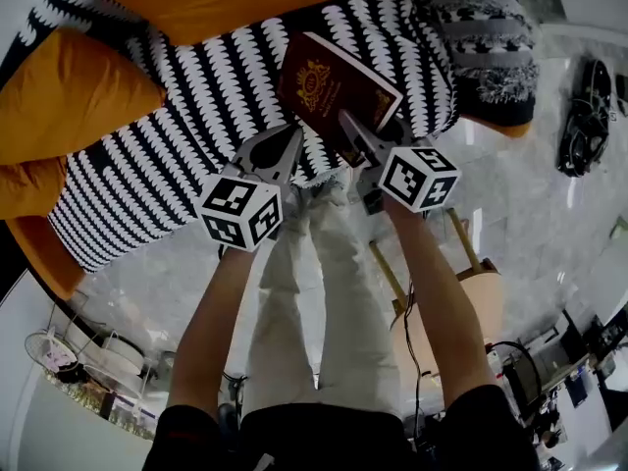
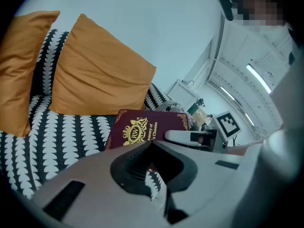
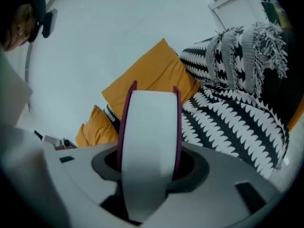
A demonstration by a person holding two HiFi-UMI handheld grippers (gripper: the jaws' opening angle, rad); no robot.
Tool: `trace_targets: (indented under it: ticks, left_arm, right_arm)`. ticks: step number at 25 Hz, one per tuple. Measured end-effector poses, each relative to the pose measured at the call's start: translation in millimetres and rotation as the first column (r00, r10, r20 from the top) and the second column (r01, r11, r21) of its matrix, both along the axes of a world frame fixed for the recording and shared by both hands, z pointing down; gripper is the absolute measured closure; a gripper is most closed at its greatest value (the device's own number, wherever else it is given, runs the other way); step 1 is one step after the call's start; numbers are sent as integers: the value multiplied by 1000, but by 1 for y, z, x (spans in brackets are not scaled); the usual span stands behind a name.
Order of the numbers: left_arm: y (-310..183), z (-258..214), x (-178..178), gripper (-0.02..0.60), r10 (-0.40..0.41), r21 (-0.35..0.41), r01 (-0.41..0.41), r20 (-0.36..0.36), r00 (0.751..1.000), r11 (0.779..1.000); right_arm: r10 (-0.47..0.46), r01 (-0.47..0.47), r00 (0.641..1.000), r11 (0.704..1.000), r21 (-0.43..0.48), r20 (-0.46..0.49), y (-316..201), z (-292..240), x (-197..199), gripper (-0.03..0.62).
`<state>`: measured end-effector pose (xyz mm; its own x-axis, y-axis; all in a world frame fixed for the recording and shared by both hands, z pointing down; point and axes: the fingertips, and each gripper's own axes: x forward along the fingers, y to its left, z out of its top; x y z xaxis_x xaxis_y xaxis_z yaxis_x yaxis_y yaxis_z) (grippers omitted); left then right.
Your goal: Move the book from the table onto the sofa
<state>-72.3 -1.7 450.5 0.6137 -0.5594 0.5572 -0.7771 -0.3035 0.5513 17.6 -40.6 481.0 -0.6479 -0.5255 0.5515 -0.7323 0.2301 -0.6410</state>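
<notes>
A maroon book (image 1: 334, 86) with a gold crest hangs tilted over the black-and-white patterned sofa (image 1: 186, 155). My right gripper (image 1: 350, 128) is shut on its near edge. In the right gripper view the book (image 3: 151, 122) stands edge-on between the jaws, white pages framed by maroon covers. My left gripper (image 1: 292, 137) sits just left of the book, shut and empty. In the left gripper view its closed jaws (image 2: 153, 146) point at the book's cover (image 2: 142, 127) from close by, with the right gripper (image 2: 199, 137) beside it.
Orange cushions (image 1: 69, 91) (image 2: 99, 75) lean at the sofa's back and left end. A grey fringed throw (image 1: 491, 37) covers the right armrest. A person's legs (image 1: 314, 292) and a wooden stool (image 1: 461, 283) stand on the marble floor below.
</notes>
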Motion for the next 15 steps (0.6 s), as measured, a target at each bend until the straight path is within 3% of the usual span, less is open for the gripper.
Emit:
trace_targets:
  ticks: [8,15]
  left_arm:
    - [3,28,-3,565,-12,-22,12,3,1000,1000]
    - [9,31,-4,565,-6,-54,5,-12,1000,999]
  right_arm:
    - [57,-56,995,998,-15,86,-15,16,3,355]
    - [108,-105,991,994,-38,75,-22,21,7,341]
